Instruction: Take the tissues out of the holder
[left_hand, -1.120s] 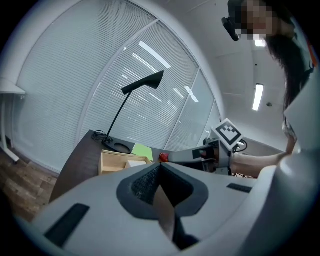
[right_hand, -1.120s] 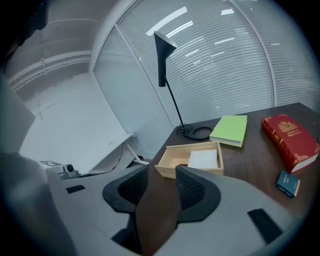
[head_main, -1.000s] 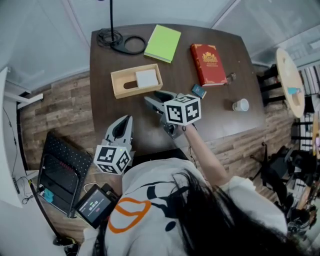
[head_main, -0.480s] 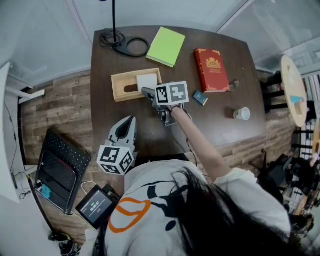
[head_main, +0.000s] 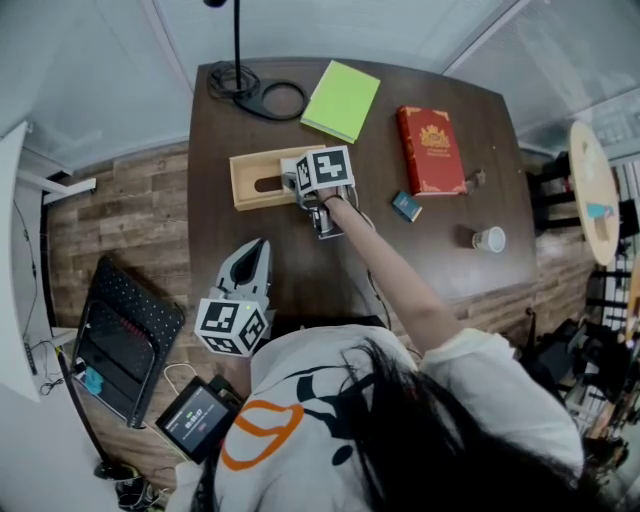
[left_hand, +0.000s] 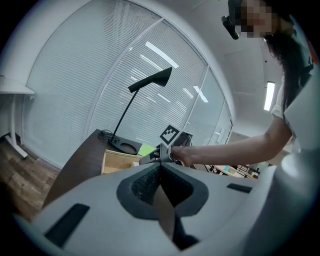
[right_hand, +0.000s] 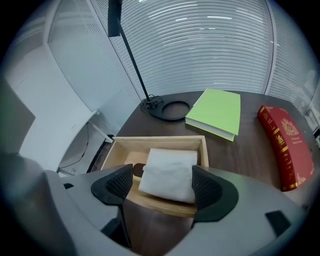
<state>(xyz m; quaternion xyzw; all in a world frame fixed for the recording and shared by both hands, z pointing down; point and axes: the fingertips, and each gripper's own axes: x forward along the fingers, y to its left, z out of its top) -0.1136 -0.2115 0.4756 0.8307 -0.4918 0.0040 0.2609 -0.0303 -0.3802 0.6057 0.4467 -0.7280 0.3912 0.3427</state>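
Left tongs (left_hand: 160, 167): jaws together, empty, at the near edge of the surface (head_main: 450, 250), well apart from the work.
Right tongs (right_hand: 162, 186): the nearer pair, jaws opening, nothing between them yet.
Tissues (right_hand: 169, 175): flat folded stack just ahead and below, in the right end of the holder (right_hand: 118, 148), whose long axis runs crosswise to these tongs.

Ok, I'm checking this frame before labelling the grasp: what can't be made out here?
- Head view: the right gripper's marker cube mostly covers the tissues and the holder's right end.
- Right gripper view: jaws opening, tissues between them unpressed; the holder's front wall hides the stack's depth.
- Left gripper view: the left gripper's body blocks part of the holder.
- Head view: the cup's contents, too small.
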